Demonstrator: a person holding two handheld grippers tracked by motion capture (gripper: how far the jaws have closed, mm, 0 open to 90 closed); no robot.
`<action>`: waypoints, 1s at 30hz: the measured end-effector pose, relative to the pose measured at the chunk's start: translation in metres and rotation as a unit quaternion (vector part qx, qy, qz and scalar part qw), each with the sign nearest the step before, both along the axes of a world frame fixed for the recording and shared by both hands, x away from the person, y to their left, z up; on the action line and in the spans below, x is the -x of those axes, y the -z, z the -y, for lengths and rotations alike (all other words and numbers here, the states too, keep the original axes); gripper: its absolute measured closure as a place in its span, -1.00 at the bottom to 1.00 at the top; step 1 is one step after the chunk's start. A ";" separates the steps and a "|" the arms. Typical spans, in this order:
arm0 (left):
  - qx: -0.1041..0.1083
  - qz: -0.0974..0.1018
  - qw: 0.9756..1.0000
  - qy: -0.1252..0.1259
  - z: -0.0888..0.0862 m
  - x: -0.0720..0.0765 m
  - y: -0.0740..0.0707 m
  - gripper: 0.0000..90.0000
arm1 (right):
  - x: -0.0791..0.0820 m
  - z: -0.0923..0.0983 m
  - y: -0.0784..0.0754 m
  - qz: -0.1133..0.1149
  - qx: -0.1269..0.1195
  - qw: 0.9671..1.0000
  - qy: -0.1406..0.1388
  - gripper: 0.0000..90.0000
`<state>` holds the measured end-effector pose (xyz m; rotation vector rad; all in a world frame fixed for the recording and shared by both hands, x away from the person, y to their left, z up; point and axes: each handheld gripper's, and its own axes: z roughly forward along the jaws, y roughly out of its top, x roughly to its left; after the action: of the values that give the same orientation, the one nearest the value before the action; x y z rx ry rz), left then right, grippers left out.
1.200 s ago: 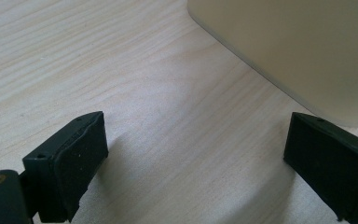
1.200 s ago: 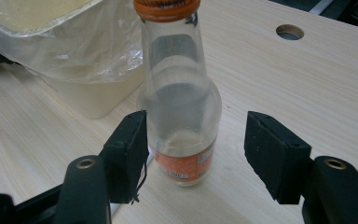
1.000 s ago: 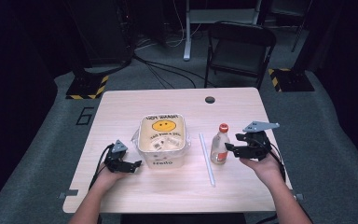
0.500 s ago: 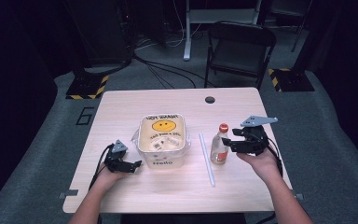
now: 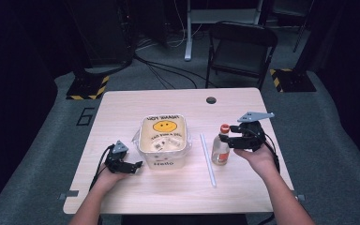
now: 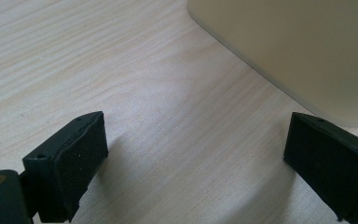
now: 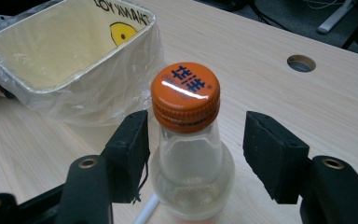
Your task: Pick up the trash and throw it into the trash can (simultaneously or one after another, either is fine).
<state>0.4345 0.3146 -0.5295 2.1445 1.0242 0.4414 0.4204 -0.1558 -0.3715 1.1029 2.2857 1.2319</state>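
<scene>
A small clear bottle (image 5: 221,149) with an orange cap (image 7: 185,95) stands upright on the wooden table (image 5: 178,192), right of centre. My right gripper (image 5: 229,139) comes at it from the right. Its jaws stand on either side of the bottle's neck (image 7: 189,148), and there is a gap at the right pad (image 7: 266,154), so the gripper (image 7: 198,140) is open. A cream bin (image 5: 163,139) lined with a clear plastic bag and printed with a smiley face sits mid-table. My left gripper (image 5: 137,165) rests open by the bin's near left corner, its jaws (image 6: 196,158) holding nothing, the bin wall (image 6: 298,51) just ahead.
A white straw (image 5: 207,159) lies on the table between the bin and the bottle, its end near the bottle's base (image 7: 144,212). A round cable hole (image 5: 211,100) is at the far edge. A black chair (image 5: 241,47) stands behind the table.
My right gripper has slid a little to the left, bringing its jaws to either side of the bottle's neck. The left gripper, bin and straw have not moved.
</scene>
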 end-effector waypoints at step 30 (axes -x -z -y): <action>0.001 0.001 1.000 0.000 0.000 0.000 0.000 -0.87 | -0.005 -0.013 -0.007 0.023 0.029 0.999 -0.017 0.33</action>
<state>0.4345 0.3146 -0.5297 2.1425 1.0241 0.4428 0.4252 -0.1425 -0.3645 1.0077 2.3001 1.1828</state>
